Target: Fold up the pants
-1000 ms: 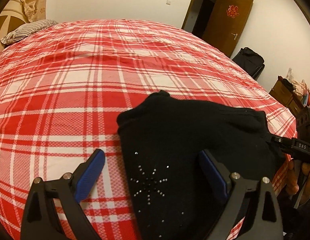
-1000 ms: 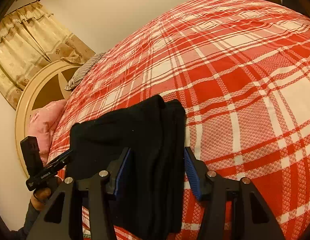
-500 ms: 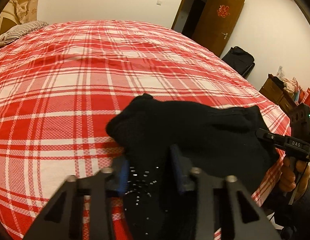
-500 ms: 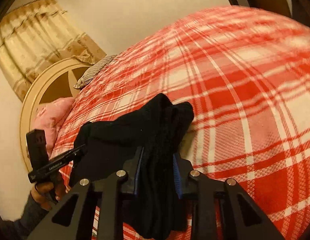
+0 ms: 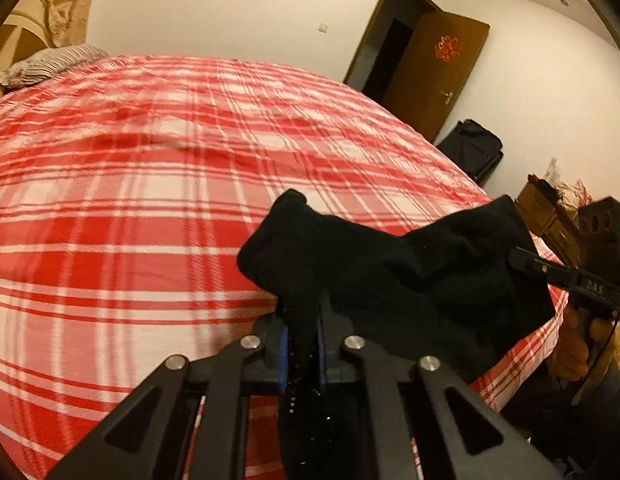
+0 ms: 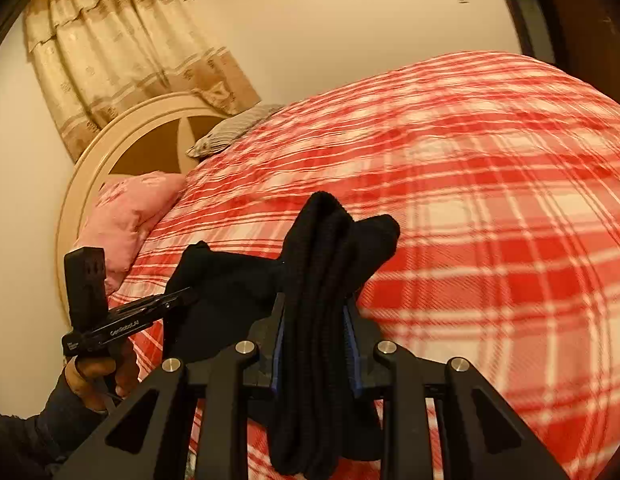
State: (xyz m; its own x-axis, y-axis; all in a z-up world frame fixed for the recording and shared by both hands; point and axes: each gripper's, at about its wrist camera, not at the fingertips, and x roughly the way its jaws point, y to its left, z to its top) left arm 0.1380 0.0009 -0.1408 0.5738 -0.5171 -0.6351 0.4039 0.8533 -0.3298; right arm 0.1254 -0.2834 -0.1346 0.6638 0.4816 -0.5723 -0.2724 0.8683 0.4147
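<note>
The left tongs (image 5: 303, 340) have just closed on a thin edge of the black pants (image 5: 390, 276); the right tongs (image 6: 314, 344) have clamped a thick bunched roll. The thin pinch could slip as the cloth lifts, spoiling the fold. The pants, dark knit with small studs, sag between them above the plaid bed (image 5: 129, 200).

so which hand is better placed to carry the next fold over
Neither alone, slightly the right: right tongs clamp the thick bunched end of the black pants; left tongs pinch only a thin edge.
</note>
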